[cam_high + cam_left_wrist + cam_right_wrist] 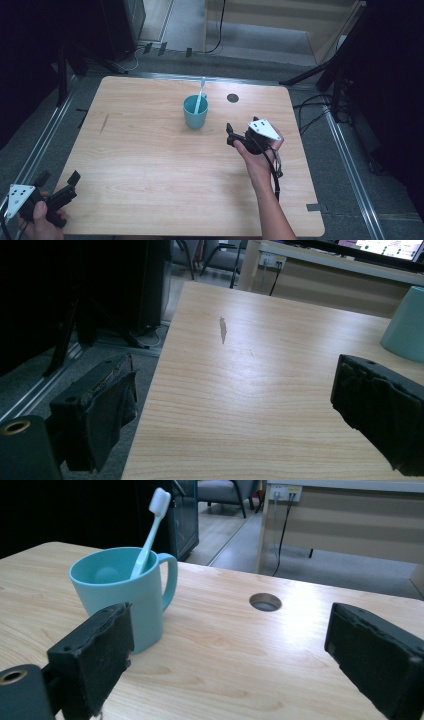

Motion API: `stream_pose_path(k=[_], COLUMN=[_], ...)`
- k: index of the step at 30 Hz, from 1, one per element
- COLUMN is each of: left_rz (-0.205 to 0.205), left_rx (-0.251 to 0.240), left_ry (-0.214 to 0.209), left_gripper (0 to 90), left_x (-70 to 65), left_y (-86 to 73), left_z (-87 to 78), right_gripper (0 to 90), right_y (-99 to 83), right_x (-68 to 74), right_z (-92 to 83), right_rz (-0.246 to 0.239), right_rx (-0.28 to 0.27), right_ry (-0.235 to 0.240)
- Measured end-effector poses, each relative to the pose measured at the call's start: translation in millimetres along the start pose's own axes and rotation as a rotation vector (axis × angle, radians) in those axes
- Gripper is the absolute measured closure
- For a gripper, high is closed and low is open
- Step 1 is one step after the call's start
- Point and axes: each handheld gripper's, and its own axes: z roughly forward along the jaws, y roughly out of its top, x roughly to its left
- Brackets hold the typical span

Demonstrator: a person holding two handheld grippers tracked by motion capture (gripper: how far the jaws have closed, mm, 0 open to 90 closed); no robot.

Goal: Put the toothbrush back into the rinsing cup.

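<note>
**Teal mug with toothbrush stands between two idle, open grippers**

A teal plastic mug with a side handle stands upright on the light wooden table with rounded corners, toward its far middle. A pale blue toothbrush with a white head leans inside the mug, bristle end up and rising above the rim. In the right gripper view the mug sits just beyond the left jaw, its handle turned toward a round cable hole in the tabletop, and the toothbrush tilts toward the handle side.

The right gripper, held in the person's right hand, hovers near the mug, to its right and apart from it. Its jaws stand wide apart with nothing between them.

The left gripper sits at the near left corner of the table, held in the left hand, well apart from the mug. Its jaws are likewise spread and empty; in the left gripper view one jaw hangs past the table edge over the grey floor, and a dark smudge on the wood lies ahead.
</note>
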Motion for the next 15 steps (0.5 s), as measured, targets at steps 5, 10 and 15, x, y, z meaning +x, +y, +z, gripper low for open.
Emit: stream_pose_path(k=[5, 10, 15], left_rz=[-0.001, 0.0, -0.001], left_rx=[-0.001, -0.001, -0.002], left_ry=[0.001, 0.005, 0.006], left_gripper=[4.9, 4.9, 4.9], left_x=[-0.1, -0.2, 0.0], left_y=[0.0, -0.1, -0.1], left_z=[-0.1, -0.3, -0.4], right_gripper=[0.1, 0.1, 0.1], right_y=[-9.2, -17.0, -24.3], right_x=[-14.8, -31.5, -44.2], right_z=[-18.3, -34.2, -50.5], right_rz=[0.009, 0.03, 0.028], right_rx=[-0.001, -0.002, -0.018], right_ry=[-0.008, -0.041, -0.062])
